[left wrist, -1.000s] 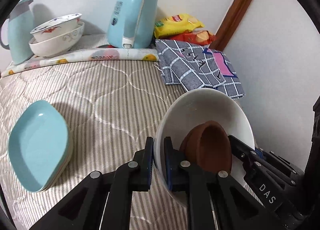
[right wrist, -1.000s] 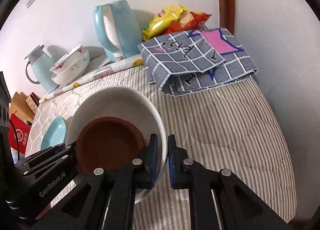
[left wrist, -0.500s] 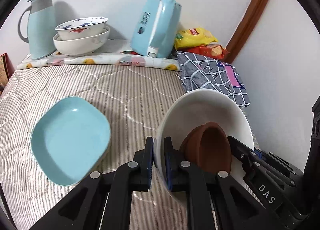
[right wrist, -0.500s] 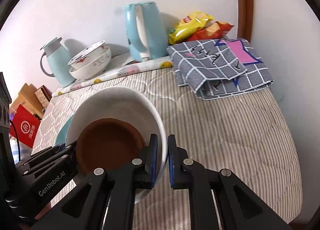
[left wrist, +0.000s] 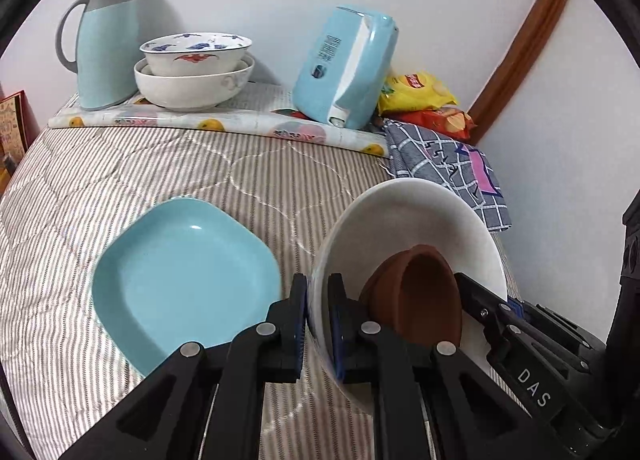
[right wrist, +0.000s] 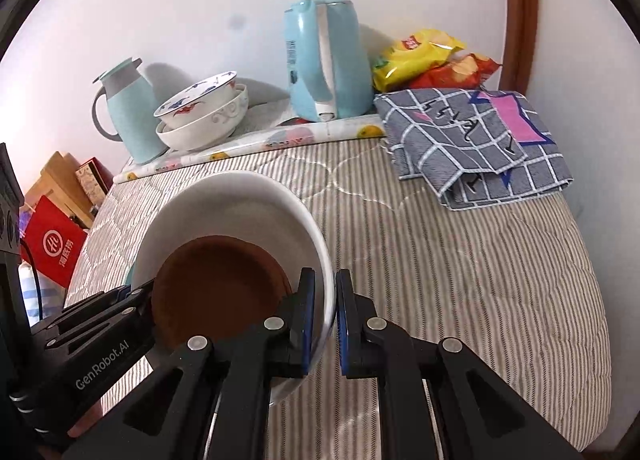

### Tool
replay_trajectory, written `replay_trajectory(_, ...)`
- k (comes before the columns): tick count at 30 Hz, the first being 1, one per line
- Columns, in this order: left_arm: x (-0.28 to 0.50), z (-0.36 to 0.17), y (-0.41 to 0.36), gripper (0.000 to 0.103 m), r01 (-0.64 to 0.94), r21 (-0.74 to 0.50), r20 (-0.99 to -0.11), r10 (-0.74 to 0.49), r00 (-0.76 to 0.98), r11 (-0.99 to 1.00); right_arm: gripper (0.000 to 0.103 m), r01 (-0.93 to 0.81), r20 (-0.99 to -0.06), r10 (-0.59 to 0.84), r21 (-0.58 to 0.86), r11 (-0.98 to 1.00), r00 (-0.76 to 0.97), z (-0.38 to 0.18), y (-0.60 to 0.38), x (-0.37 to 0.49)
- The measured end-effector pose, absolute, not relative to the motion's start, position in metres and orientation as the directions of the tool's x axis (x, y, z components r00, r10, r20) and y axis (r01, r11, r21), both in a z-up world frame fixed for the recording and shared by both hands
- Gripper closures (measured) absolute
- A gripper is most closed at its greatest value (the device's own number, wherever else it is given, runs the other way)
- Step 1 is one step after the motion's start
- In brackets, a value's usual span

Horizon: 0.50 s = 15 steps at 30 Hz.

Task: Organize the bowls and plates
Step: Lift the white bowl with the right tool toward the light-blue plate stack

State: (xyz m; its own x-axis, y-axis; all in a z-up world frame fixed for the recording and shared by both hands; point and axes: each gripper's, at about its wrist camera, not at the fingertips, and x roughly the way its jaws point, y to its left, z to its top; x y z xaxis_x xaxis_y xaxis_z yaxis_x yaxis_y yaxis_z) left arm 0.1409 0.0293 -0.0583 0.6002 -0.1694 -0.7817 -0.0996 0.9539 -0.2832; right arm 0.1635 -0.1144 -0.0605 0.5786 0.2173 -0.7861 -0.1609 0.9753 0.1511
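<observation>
A large white bowl (left wrist: 416,216) with a small brown bowl (left wrist: 420,292) inside it is held above the striped quilt. My left gripper (left wrist: 318,324) is shut on the white bowl's left rim. My right gripper (right wrist: 322,320) is shut on its right rim (right wrist: 320,260); the brown bowl (right wrist: 216,288) shows inside. A light blue square plate (left wrist: 184,284) lies on the quilt to the left of the held bowl. Two stacked patterned bowls (left wrist: 196,68) stand at the back, also in the right wrist view (right wrist: 204,116).
At the back stand a light blue jug (left wrist: 104,44) and a blue kettle (left wrist: 348,68) on a fruit-print mat (left wrist: 224,124). Snack bags (left wrist: 424,100) and a folded checked cloth (left wrist: 452,168) lie at the back right by the wall. Boxes (right wrist: 56,220) sit left of the bed.
Both grippers have carried the white bowl leftward and turned; the blue plate, jug and stacked bowls have shifted toward the middle of view. The grip is unchanged.
</observation>
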Motion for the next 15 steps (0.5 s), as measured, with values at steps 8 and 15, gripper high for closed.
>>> replay_trajectory(8, 0.144, -0.061, 0.061, 0.092, -0.123, -0.291, -0.782, -0.162, 0.601, 0.949, 0.093, -0.191, -0.792, 0.221, 0.133, 0.972, 0.569, -0.060, -0.082, 0.171)
replay_trajectory(15, 0.145, -0.064, 0.090, 0.092, -0.152, -0.288, -0.788, -0.144, 0.598, 0.945, 0.093, -0.222, -0.798, 0.237, 0.133, 0.966, 0.555, -0.063, -0.053, 0.179)
